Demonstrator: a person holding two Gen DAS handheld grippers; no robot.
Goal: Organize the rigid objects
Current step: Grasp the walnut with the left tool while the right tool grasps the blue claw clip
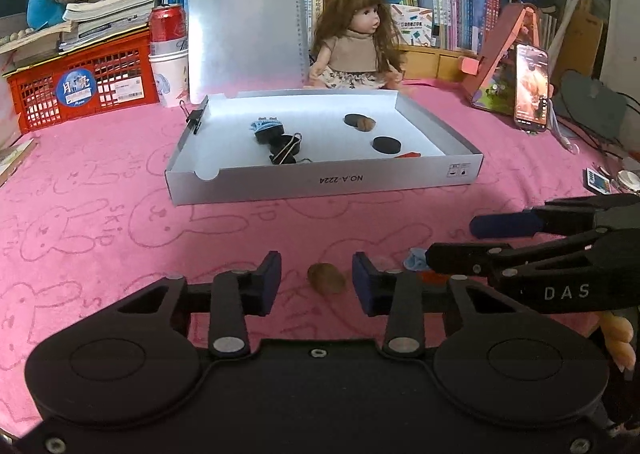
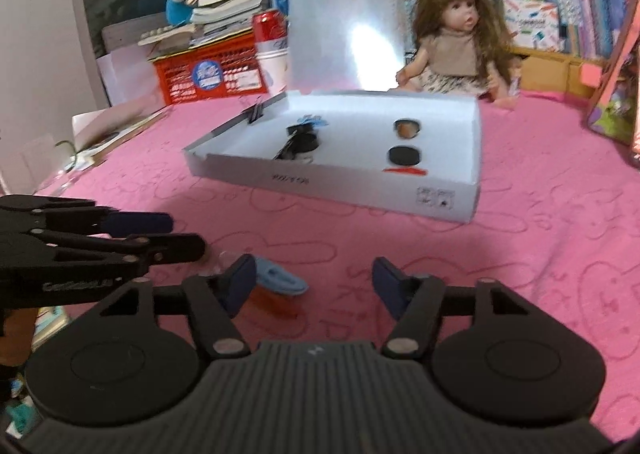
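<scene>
The left gripper (image 1: 316,282) sits low over the pink rabbit-print cloth (image 1: 120,214) that covers the surface, its jaws apart with a small brown walnut-like nut (image 1: 326,277) lying on the cloth between the two blue pads, touching neither. The right gripper (image 2: 314,280) comes in from the left gripper's 3 o'clock side, its jaws also apart and empty; a light blue clip-like piece (image 2: 280,279) lies on the cloth just by its left finger, with something red-orange beside it that is too blurred to name. At 12 o'clock from both grippers stands the open white box (image 1: 320,182), its lid raised upright behind it. Inside the box lie a black binder clip (image 1: 286,152) next to a blue-topped black piece (image 1: 267,128) toward the 10 o'clock corner, a dark disc (image 1: 386,145) nearer the front, and a second brown nut (image 1: 366,123) resting against another dark disc behind it. A long-haired doll (image 1: 356,42) sits beyond the box, and a red crate (image 1: 84,88) stands at 10 o'clock.
</scene>
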